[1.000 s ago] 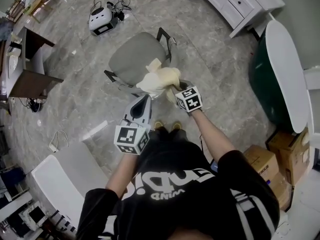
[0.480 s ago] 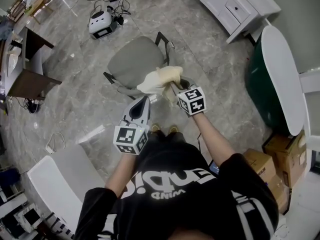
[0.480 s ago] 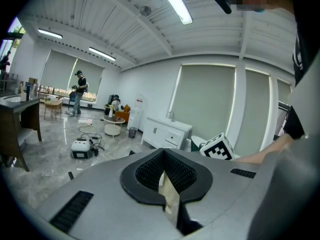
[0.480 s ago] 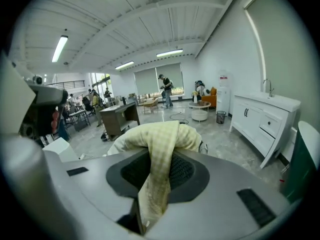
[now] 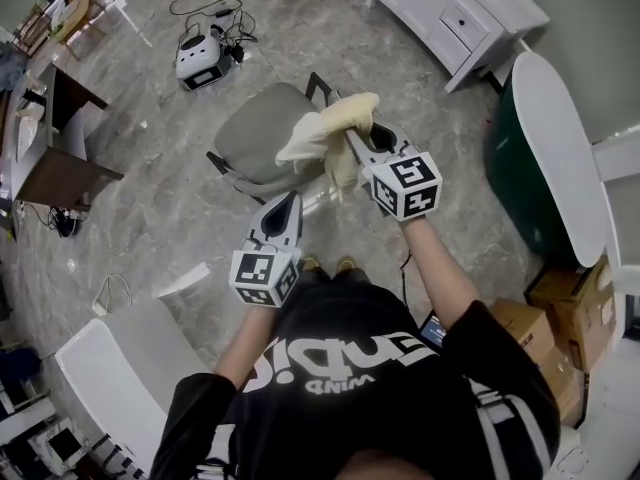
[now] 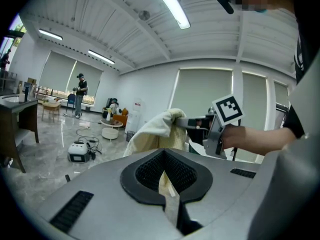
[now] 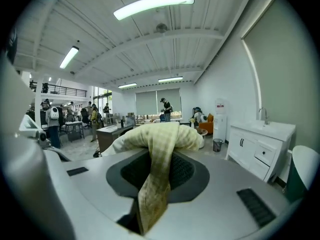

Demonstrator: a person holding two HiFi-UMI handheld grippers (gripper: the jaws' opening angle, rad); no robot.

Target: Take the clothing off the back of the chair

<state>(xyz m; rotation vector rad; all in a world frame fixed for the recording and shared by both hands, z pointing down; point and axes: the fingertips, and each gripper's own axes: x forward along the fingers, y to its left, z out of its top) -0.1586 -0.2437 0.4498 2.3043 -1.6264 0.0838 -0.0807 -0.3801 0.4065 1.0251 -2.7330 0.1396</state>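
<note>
A pale yellow garment (image 5: 325, 133) hangs bunched above the back of a grey office chair (image 5: 255, 128). My right gripper (image 5: 352, 138) is shut on its top, and in the right gripper view a checked fold of the garment (image 7: 160, 139) runs down between the jaws. From the left gripper view, the garment (image 6: 152, 131) drapes off the right gripper (image 6: 187, 123), which is raised. The left gripper (image 5: 292, 200) sits lower, just in front of the chair back. Its jaws are together, with a thin cream strip of the cloth (image 6: 169, 196) in their slit.
A white cabinet (image 5: 455, 13) stands at the far right, with a white oval table (image 5: 555, 148) beside it. Cardboard boxes (image 5: 560, 308) are stacked near my right side. A small white device with cables (image 5: 200, 53) lies on the floor beyond the chair, and a wooden desk (image 5: 55, 158) stands at the left.
My right gripper has risen with the garment, pulling it up off the chair back. The left gripper has stayed where it was.
</note>
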